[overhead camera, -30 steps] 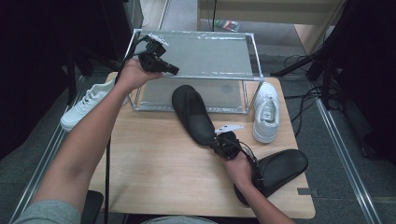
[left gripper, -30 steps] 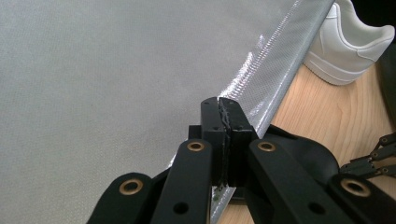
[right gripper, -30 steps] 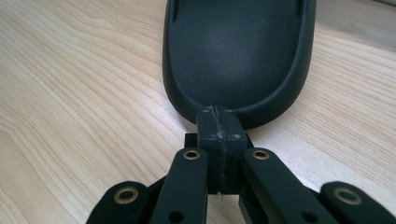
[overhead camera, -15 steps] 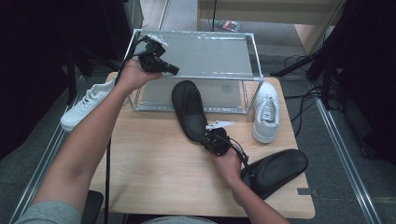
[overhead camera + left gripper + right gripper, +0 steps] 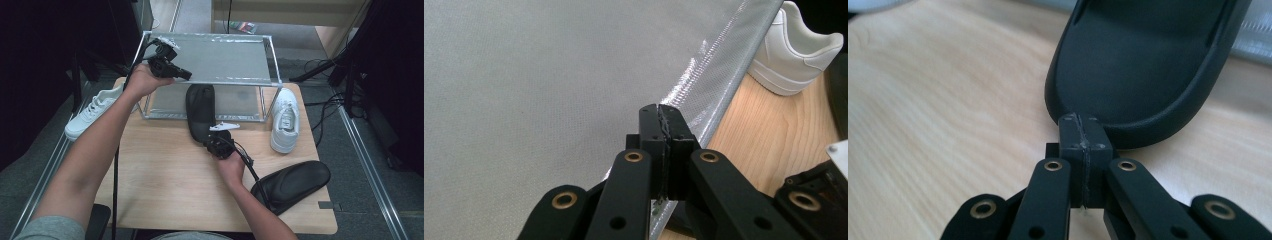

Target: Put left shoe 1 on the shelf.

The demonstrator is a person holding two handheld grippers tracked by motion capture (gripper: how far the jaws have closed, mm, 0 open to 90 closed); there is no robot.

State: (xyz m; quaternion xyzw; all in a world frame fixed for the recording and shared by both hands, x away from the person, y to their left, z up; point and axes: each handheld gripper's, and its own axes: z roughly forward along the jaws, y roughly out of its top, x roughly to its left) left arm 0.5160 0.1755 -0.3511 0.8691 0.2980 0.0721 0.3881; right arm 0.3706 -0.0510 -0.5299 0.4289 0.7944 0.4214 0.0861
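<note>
**Black slipper half under the rack, push not finished**

Right gripper (image 5: 216,143) has its jaws pressed fully together, nothing between them. In the right gripper view the closed tips (image 5: 1082,134) butt against the heel rim of the black slipper (image 5: 200,111). I read this as a push with closed jaws, not a grasp.

Slipper location: lies flat on the table (image 5: 165,185), toe end under the mesh-top shoe rack (image 5: 220,57), heel end sticking out toward me.

Left gripper (image 5: 186,76) is also clamped tight and empty, resting at the rack's front-left edge; the left gripper view shows its tips (image 5: 663,120) over the grey mesh by the taped rim. Looks like it's steadying the rack.

Done, as I judge it: first slipper roughly halfway in.

Left:
- heel end needs to go the rest of the way under
- second black slipper (image 5: 294,182) sits untouched at the near-right table corner
- white sneakers, one left (image 5: 92,112) and one right (image 5: 285,119) of the rack, not stowed either
</note>
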